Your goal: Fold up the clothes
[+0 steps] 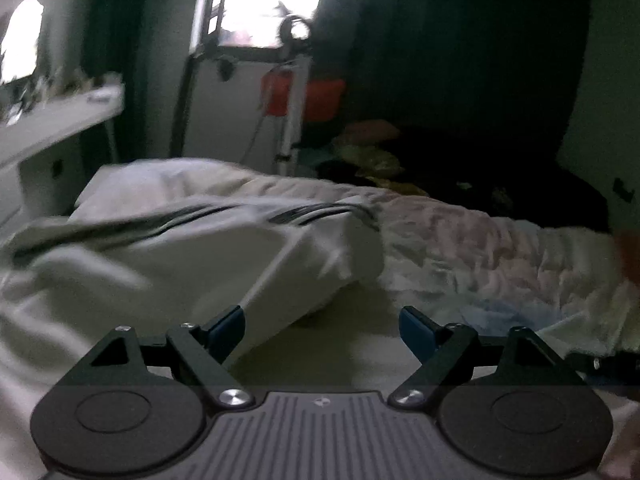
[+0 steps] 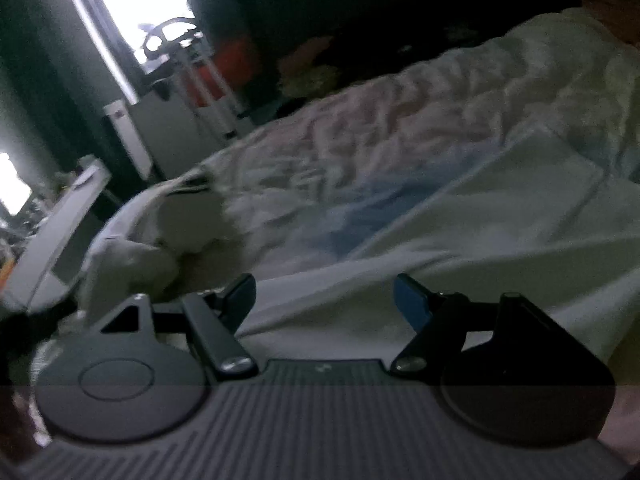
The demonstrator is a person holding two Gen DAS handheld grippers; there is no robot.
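White cloth with dark stripes fills the left and centre of the left wrist view: garment (image 1: 208, 248), rumpled and partly doubled over on the bed (image 1: 500, 248), one fold edge running down toward the lower centre of the frame. Left hand-held gripper (image 1: 322, 330) at the bottom centre, blue pads (image 1: 416, 332) spread well apart, nothing between them, pale cloth just ahead and below. Blurred throughout, so uncertain whether the left fingertip touches the fold edge. Risk judged here: closing on two layers at once instead of one, which would drag the whole bundle rather than turn a clean fold; also a chance of pinching the bedcover beneath, since both are pale and hard to tell apart in this dim light. Over to the right wrist view: right hand-held gripper (image 2: 324, 300) likewise spread wide and empty at the bottom centre, smooth pale fabric (image 2: 460, 232) sloping across the right half, quilted bedcover (image 2: 380, 128) behind it, a bunched white lump (image 2: 160, 248) at middle left. Cannot tell whether that smooth sheet belongs to the same garment. Likely trouble on this side: uneven pull between the two grips, skewing the fold, or a shallow bite slipping off slack cloth. Cluttered shelf (image 2: 60, 216) at far left sits near enough to be snagged by a swung sleeve.
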